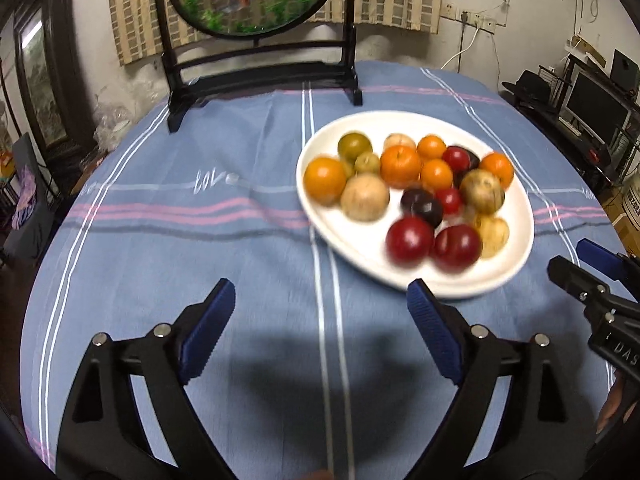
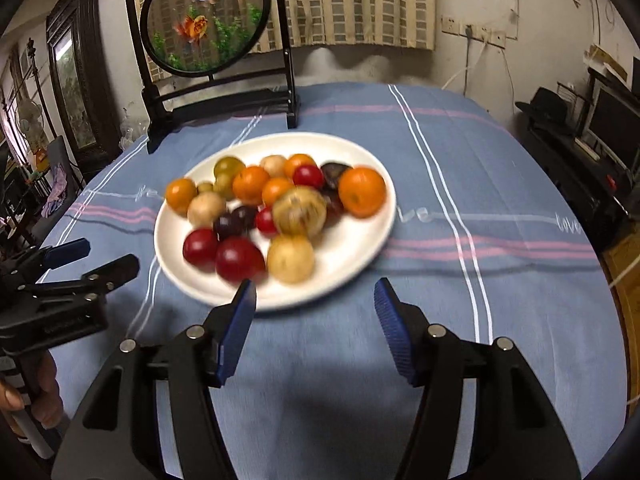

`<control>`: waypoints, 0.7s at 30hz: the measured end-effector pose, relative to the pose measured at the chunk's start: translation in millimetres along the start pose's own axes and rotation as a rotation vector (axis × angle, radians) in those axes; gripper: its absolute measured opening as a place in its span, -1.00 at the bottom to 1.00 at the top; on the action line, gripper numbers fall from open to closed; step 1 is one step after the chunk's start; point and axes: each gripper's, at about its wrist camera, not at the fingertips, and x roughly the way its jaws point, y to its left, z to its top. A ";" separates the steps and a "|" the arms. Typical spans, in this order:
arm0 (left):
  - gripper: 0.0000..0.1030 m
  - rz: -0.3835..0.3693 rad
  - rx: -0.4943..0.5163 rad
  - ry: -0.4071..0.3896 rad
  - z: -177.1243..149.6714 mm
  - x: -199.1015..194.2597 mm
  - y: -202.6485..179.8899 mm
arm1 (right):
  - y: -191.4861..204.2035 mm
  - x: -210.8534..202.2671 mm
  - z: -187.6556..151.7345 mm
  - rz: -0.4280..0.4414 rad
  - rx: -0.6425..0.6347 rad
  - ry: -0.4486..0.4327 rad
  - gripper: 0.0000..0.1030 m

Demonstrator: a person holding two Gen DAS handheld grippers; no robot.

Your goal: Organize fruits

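We hold both the left gripper (image 1: 320,308) and right gripper (image 2: 316,300) spread and empty, just short of the white oval plate (image 2: 360,240) heaped with mixed round fruits (image 2: 296,210), ready to sort.

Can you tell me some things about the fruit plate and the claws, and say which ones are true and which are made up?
1. All the fruit sits together on one white plate. True.
2. The left claw is squeezing a red fruit. False: it is open and empty, above the blue tablecloth near the plate's edge.
3. The right claw is open and holds nothing. True.
4. The fruits are all one colour. False: there are orange, red, dark purple, greenish and pale yellow ones.
5. A round goldfish picture on a black stand is behind the plate. True.
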 end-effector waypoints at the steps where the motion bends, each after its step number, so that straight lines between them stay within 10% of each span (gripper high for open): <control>1: 0.74 0.008 -0.006 0.005 -5.8 -2.5 1.3 | -1.8 -3.4 -5.0 -0.008 0.001 0.002 0.20; 21: 0.90 -0.030 0.019 -0.017 -44.0 -37.9 -5.0 | -22.5 -27.9 -43.5 -0.039 0.055 0.011 0.20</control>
